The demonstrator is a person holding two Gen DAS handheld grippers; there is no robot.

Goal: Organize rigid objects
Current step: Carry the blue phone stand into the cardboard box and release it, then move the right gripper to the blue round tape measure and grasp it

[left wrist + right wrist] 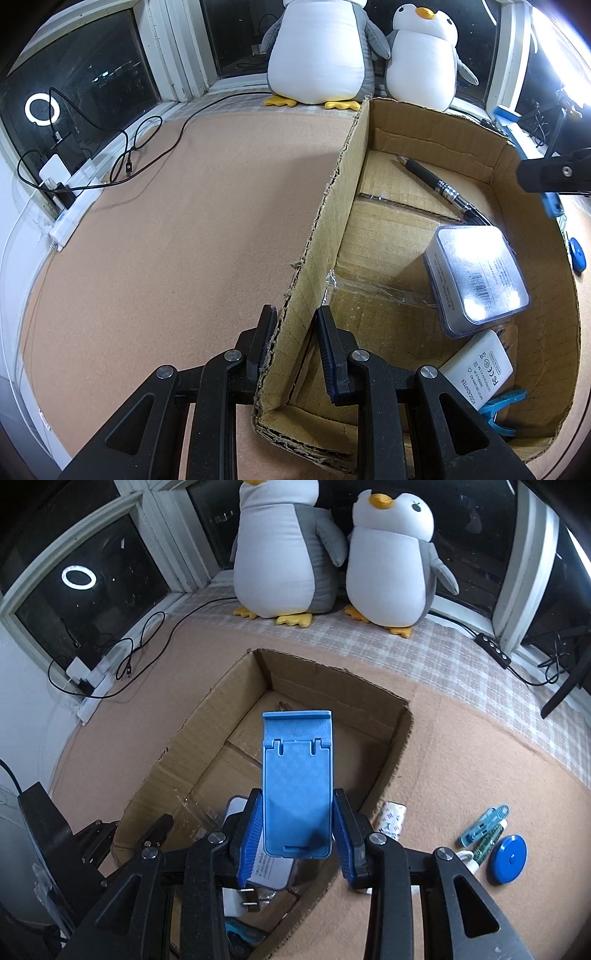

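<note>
An open cardboard box (325, 206) (207, 734) sits on the tan mat. My left gripper (295, 325) is shut on the box's left wall near the front corner. Inside lie a black pen (439, 184), a clear plastic case (476, 273), a white power adapter (476, 373) and a blue clip (498, 410). My right gripper (295, 812) is shut on a blue plastic phone stand (295, 775), held above the box opening. In the left wrist view the right gripper (550, 177) shows at the box's right edge with a bit of blue under it.
Two plush penguins (332, 554) stand at the back by the window. Cables and a power strip (74, 206) lie at the left. Right of the box on the mat are a blue round tape measure (508, 856), a blue clip (484, 823), a small white roll (391, 819) and a green-labelled tube (487, 843).
</note>
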